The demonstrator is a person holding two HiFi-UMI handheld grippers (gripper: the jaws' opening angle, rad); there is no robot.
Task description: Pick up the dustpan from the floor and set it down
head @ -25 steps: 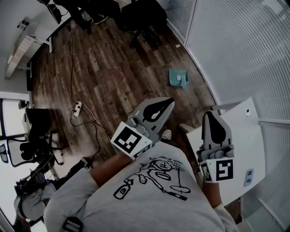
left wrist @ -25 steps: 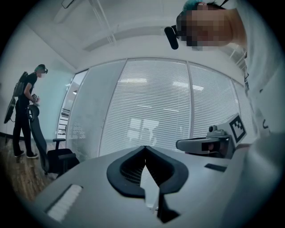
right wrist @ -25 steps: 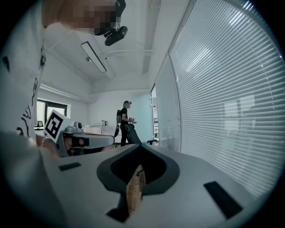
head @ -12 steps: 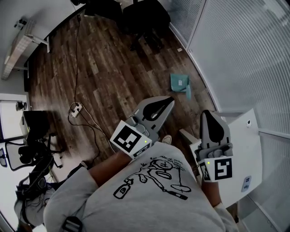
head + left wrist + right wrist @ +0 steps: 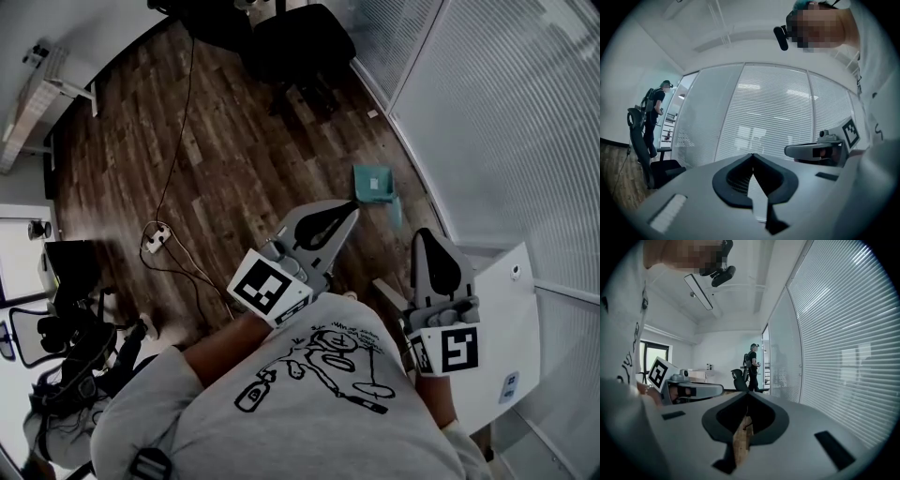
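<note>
On the floor ahead — dustpan not yet in reach

On the wood floor, close to the blind-covered wall, lies the teal dustpan. It is beyond both of your grippers and touches neither. Your left gripper points level with its jaws pressed together and nothing between them; its own view shows only blinds past the tips. Your right gripper is the same, fully closed and empty, and in the head view it overlaps the white table.

The step in hand looks like the approach. Part the jaws before you go down, not at the last moment, so the pads do not knock the pan away. In the head view the left gripper's tip sits just beside the pan, so it seems the natural one to use. The right would have to clear the table first. Crouch, tip the gripper downward and come at the handle from above, with the pads across its width.

The pan's long axis seems to run from upper left to lower right in the head view, roughly along the wall. The broad body is the far end, and the narrow handle trails toward you. Which way the mouth faces is too small to tell — likely away from you. Grip near the body, so the pan hangs less nose-down when lifted.
</note>
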